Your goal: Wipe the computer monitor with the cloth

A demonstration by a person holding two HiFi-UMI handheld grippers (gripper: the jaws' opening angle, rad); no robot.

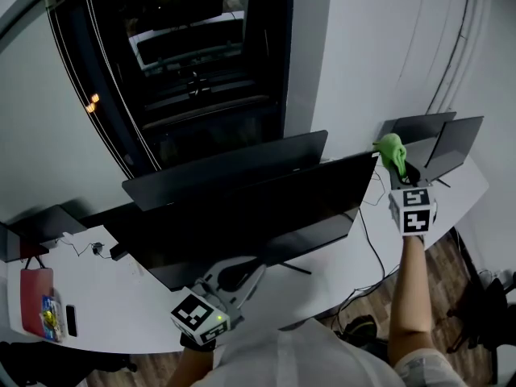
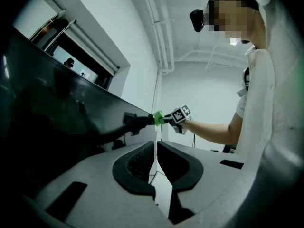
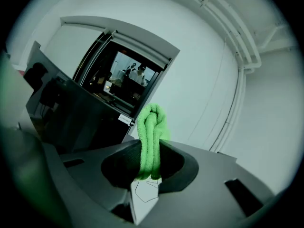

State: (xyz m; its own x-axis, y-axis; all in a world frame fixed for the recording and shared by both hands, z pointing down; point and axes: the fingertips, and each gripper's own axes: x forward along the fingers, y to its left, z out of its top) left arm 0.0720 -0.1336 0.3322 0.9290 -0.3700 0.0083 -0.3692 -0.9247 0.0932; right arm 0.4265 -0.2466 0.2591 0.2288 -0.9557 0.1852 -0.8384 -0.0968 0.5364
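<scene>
**Office desk: cloth at the screen's far corner**

White walls and a dark glazed opening stand behind a curved white desk (image 1: 121,293), where the computer monitor (image 1: 266,216) sits with a second dark screen close behind it.

The right gripper (image 3: 151,163) is clamped on the green cloth (image 3: 152,137). The fold is pinched between both jaws, and a rounded wad sticks out past their tips. In the head view that wad sits at the monitor's upper corner on the gripper's own side. In the left gripper view it seems to meet its own reflection in the glass, so it is probably touching the screen or just short of it.

The left gripper (image 2: 156,146) hangs low by the monitor's foot, below the screen's bottom edge. Its jaws are drawn together to a thin slit and hold nothing.

From the cloth-bearing tool, almost the whole screen lies to its left and below. The screen's long axis runs from that tool towards the idle one. The likely stroke is therefore a sweep leftward along the top edge. It falls to the right gripper, which is both nearer the glass and the one holding the cloth.
</scene>
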